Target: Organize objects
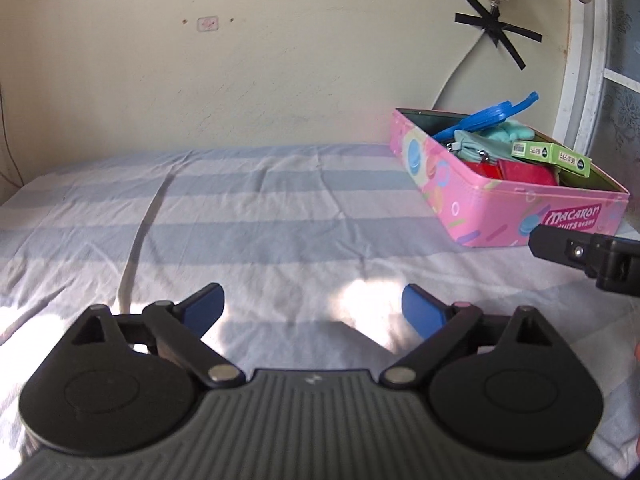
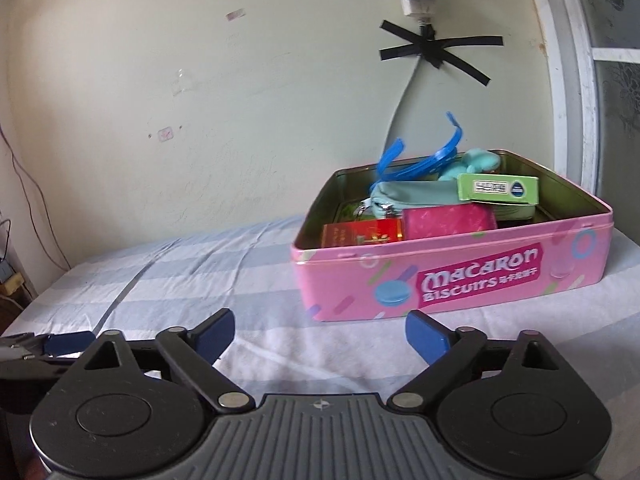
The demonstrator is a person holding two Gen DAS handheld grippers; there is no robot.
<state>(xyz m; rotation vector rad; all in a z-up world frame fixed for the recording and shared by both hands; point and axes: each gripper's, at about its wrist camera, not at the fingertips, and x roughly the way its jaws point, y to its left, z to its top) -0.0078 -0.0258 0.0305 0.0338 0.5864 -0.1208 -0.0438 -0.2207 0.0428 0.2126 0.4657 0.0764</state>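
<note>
Both grippers — left gripper (image 1: 313,307), right gripper (image 2: 320,332) — gape wide and empty before the pink Macaron biscuit tin (image 2: 452,280); its contents sit heaped. I judge the next step is seating the green carton (image 2: 498,189) flat — approach from above the tin, grip gently.

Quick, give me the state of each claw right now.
Left claw: open, nothing between its fingers, over the striped sheet.
Right claw: open, empty, in front of the pink tin.

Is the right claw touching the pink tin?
Apart. The right wrist view shows the open right claw short of the pink tin, with striped sheet visible between them.
</note>
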